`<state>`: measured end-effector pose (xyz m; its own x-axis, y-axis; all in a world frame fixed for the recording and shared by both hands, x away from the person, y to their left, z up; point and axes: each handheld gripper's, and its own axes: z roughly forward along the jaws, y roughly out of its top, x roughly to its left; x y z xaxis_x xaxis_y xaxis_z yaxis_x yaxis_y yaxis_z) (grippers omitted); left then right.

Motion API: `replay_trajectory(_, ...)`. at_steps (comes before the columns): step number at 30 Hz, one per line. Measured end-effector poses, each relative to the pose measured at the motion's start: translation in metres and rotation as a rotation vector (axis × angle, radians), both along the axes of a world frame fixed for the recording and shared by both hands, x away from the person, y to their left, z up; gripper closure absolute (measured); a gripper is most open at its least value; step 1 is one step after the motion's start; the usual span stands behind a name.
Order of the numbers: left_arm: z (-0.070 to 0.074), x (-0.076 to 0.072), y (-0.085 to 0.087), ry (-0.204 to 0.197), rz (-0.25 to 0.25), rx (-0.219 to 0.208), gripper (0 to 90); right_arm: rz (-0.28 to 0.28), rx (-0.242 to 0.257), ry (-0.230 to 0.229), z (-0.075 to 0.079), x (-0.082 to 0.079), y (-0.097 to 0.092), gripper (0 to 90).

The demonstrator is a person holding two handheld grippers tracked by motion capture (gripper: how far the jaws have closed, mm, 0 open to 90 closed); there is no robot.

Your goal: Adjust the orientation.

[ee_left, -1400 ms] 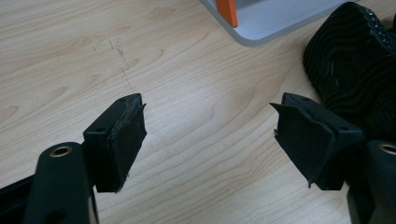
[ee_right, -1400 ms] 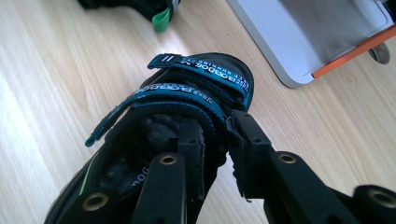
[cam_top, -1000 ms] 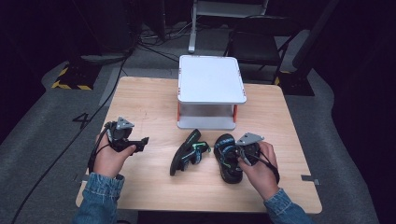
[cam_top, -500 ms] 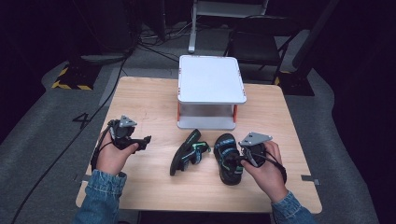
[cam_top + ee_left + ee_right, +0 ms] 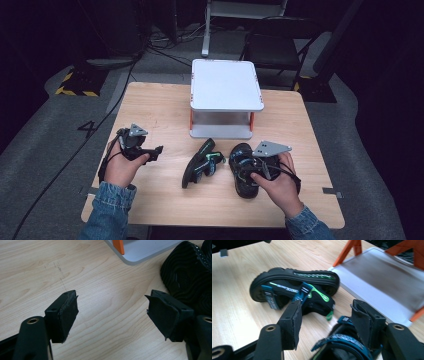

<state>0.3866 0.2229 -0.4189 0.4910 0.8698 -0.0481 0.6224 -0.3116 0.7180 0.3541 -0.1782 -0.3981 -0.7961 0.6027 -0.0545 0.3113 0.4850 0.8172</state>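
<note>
Releasing: right gripper is hovering over right sandal, jaws just been opening, strap lying between them unclamped.
Axis: sandal running lower-to-upper frame.
Left gripper: jaws apart, empty, left of left sandal.

Two sandals before the stand

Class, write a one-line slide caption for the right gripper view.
Open right gripper above one black sandal, its pair lying sideways beside the white shelf.

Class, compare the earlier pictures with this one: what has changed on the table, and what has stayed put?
The right gripper has just been opening its jaws, letting go of the right sandal, whose straps lie beneath them. The left gripper stays open and still; the left sandal and white stand are unmoved.
</note>
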Motion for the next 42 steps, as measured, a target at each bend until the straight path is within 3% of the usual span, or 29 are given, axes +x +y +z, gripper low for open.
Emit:
replay_trajectory(6,0.000,-0.007,0.006,-0.001,0.019,0.000,24.6,0.044,-0.015,0.032,-0.004,0.000,0.015,43.6)
replay_trajectory(14,-0.003,-0.017,0.017,0.003,0.051,0.001,24.6,0.110,-0.094,0.099,-0.017,0.001,0.043,44.3)
replay_trajectory(18,-0.003,-0.023,0.021,0.004,0.060,0.002,24.6,0.124,-0.117,0.105,-0.021,0.003,0.054,44.3)
replay_trajectory(24,-0.005,-0.033,0.028,0.009,0.079,0.007,24.6,0.146,-0.164,0.069,-0.024,0.020,0.071,44.5)
replay_trajectory(29,-0.006,-0.044,0.041,0.010,0.114,0.008,24.6,0.154,-0.180,0.104,-0.032,0.036,0.083,37.6)
replay_trajectory(34,-0.007,-0.051,0.050,0.013,0.148,0.004,24.7,0.180,-0.180,0.153,-0.038,0.047,0.087,37.8)
replay_trajectory(35,-0.007,-0.052,0.051,0.012,0.150,0.008,24.6,0.196,-0.175,0.161,-0.037,0.047,0.087,46.0)
replay_trajectory(36,-0.007,-0.053,0.051,0.014,0.155,0.003,24.6,0.196,-0.175,0.161,-0.037,0.047,0.087,46.0)
replay_trajectory(38,-0.006,-0.054,0.051,0.008,0.153,0.007,24.6,0.195,-0.198,0.127,-0.034,0.045,0.084,55.1)
replay_trajectory(41,-0.006,-0.053,0.050,0.009,0.152,0.005,24.6,0.189,-0.187,0.130,-0.031,0.043,0.082,62.8)
replay_trajectory(42,-0.007,-0.052,0.050,0.014,0.148,0.007,24.6,0.192,-0.177,0.135,-0.029,0.042,0.081,72.8)
